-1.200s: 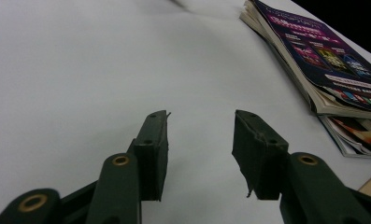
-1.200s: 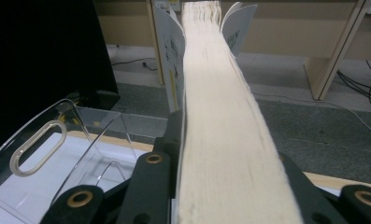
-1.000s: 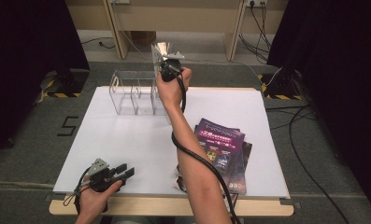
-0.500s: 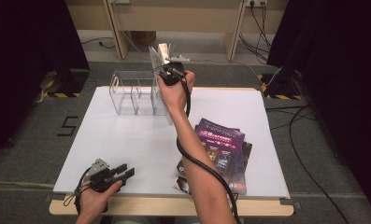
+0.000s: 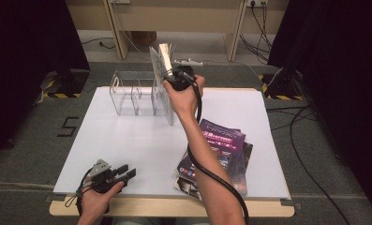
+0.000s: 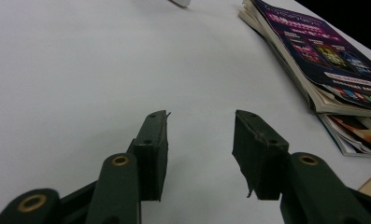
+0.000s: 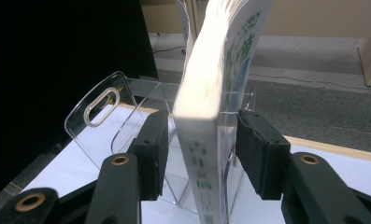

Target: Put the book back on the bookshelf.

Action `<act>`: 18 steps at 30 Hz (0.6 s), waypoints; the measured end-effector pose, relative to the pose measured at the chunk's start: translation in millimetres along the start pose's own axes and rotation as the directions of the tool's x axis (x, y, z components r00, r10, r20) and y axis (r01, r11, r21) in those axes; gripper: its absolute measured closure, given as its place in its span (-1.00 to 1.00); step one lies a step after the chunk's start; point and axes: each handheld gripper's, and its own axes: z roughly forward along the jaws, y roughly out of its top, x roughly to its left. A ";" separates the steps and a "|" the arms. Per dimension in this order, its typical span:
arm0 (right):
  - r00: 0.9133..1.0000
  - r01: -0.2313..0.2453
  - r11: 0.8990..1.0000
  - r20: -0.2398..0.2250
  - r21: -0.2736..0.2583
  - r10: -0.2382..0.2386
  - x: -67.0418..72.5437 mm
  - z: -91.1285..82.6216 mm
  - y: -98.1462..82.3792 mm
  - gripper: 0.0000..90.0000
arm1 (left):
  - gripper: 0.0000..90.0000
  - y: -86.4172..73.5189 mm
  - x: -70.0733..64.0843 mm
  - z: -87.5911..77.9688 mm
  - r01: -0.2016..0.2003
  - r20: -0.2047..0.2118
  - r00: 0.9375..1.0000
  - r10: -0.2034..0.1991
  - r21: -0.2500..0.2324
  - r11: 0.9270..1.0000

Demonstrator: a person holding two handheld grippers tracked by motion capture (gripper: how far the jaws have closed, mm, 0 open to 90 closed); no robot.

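1. At the far edge of the table (image 5: 127, 140), a clear acrylic file holder (image 5: 137, 96) stood with a thick book (image 7: 206, 154) upright in its rightmost compartment, spine toward the person.

2. Around that book sat the right gripper (image 7: 202, 140), whose jaws had just been opening: a second earlier they were much narrower. In the right gripper view a gap showed on each side between the pads and the book's faces, so the book was between the jaws but no longer pinched.

3. Compared with the earlier high views, the right hand (image 5: 183, 91) had drawn slightly back toward the person and to the right, while the book stayed standing in the holder.

4. My reading is that the book had just been released into its slot and was supported by the holder alone. It leaned a little toward the top, so a careless withdrawal could brush it.

5. Near the front left corner, the left gripper (image 6: 199, 140) rested just above the white surface, its jaws apart with nothing between them; it had not moved.

6. Right of centre lay a stack of magazines (image 5: 216, 159), well apart from the holder. Judging by that, another item would likely be fetched next for a free compartment.
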 end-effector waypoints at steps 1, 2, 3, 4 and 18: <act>1.000 -0.002 1.000 -0.005 0.000 0.002 -0.4 -1.7 -1.0 0.23 | 0.21 0.0 -0.6 0.1 0.000 0.000 1.000 0.000 -0.001 1.000; 1.000 -0.003 1.000 -0.008 -0.001 0.003 -1.1 -4.0 -2.5 0.23 | 0.21 0.0 -0.8 0.0 -0.002 0.000 1.000 0.002 0.000 1.000; 1.000 -0.002 1.000 -0.008 0.001 0.002 -1.7 -5.8 -3.5 0.23 | 0.21 -0.3 -1.4 0.2 -0.002 0.002 1.000 0.002 0.001 1.000; 1.000 -0.003 1.000 -0.015 0.006 0.003 -2.4 -8.5 -5.2 0.23 | 0.21 -0.4 -1.6 0.5 -0.003 0.003 1.000 0.003 0.000 1.000; 0.996 -0.034 0.999 -0.076 0.005 0.034 -20.7 -45.6 -18.6 0.20 | 0.21 -0.9 -0.9 1.2 -0.004 0.000 1.000 0.004 0.001 1.000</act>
